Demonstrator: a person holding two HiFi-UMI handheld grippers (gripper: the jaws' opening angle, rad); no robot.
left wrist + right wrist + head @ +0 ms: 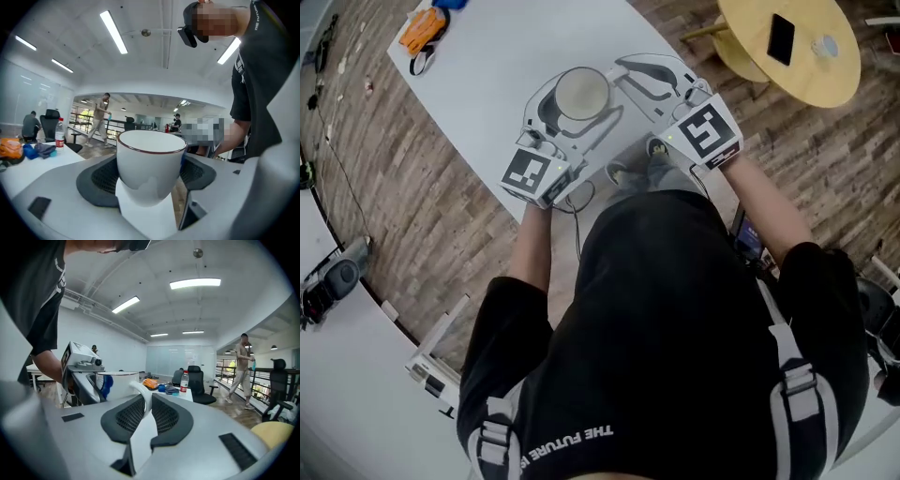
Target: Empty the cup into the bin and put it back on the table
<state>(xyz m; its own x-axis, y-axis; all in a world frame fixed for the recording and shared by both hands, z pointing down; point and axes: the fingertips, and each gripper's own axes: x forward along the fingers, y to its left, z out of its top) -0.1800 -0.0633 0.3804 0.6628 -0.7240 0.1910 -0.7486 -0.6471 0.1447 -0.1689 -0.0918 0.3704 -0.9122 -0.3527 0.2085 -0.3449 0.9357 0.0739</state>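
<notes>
White table (pixel 487 66): the cup (pixel 582 92) stands upright at its near edge. Left gripper (pixel 149 174) is clamped round the cup's body. Right gripper (pixel 149 412) pinches the handle (pixel 139 391). No bin is in view. Judged step: grip secured for lifting. Next move calls for a level carry to the bin.

A white cup (pixel 151 164) with a dark red rim stands upright at frame centre, between the dark pads (pixel 101 180) of the left hand-held gripper (pixel 151 180), which touch its sides. At the left edge, a water bottle (pixel 59 133) stands on the tabletop (pixel 33 166).
</notes>
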